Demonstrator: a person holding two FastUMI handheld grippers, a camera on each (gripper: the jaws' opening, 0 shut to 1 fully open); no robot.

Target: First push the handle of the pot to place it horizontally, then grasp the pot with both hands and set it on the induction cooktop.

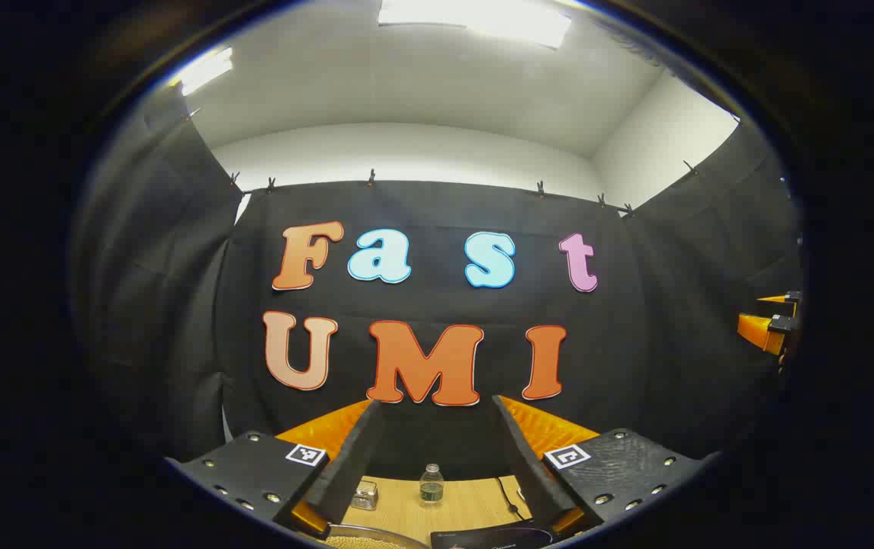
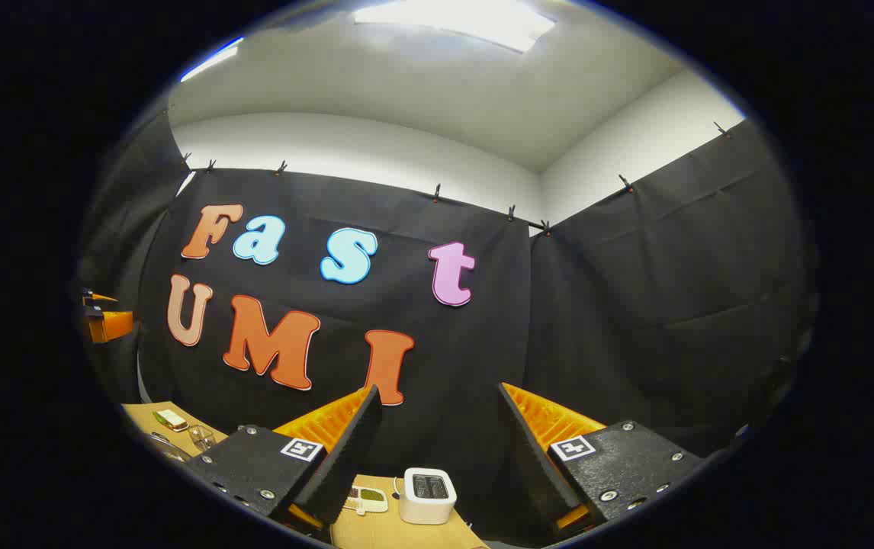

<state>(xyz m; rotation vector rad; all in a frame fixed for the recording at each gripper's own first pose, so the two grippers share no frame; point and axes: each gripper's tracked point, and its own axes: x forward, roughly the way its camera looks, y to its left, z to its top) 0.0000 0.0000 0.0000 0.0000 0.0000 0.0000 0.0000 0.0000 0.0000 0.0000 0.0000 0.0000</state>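
My left gripper (image 1: 437, 427) has its jaws spread wide with nothing between them, raised and aimed at the booth's black cloth wall. Past its fingers lies a wooden table (image 1: 475, 503) with a small water bottle (image 1: 431, 486), a little clear container (image 1: 365, 496), a dark cable (image 1: 508, 497), the pot's rim (image 1: 364, 536) at the bottom edge and the dark induction cooktop (image 1: 490, 537) just beside it. My right gripper (image 2: 438, 427) is likewise wide apart and empty; beyond it sits a white toaster (image 2: 427, 496).

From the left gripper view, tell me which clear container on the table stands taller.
The bottle: upright, dark-capped, partly filled, centred between the fingers. The other, a low squat jar, sits left of it, beside the left finger.
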